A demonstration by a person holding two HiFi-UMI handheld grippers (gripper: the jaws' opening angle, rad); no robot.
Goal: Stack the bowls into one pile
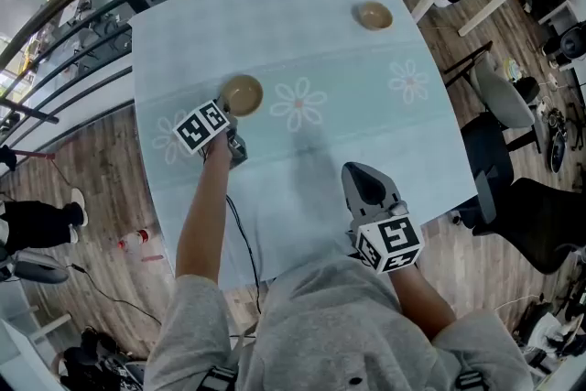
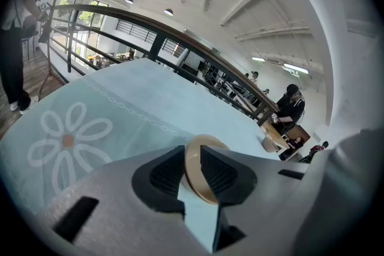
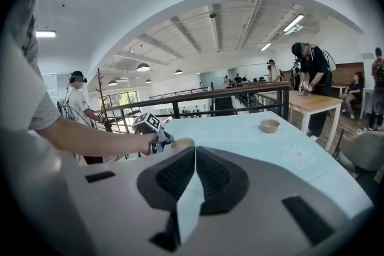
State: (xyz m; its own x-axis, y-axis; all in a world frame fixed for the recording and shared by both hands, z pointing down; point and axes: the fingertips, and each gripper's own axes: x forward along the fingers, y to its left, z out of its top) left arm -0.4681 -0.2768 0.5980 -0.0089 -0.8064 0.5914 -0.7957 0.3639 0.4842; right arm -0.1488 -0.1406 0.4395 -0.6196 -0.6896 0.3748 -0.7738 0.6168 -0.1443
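Left claw [image 2: 192, 157] extended forward, jaws parted; right claw [image 3: 195, 159] nearer, jaws together

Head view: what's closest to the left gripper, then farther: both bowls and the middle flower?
1. Near bowl, at the left gripper's jaws.
2. Middle flower, to the right.
3. Far bowl, up at the far right.

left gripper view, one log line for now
left tool open, near bowl rim between jaws | right tool shut, empty | far bowl alone
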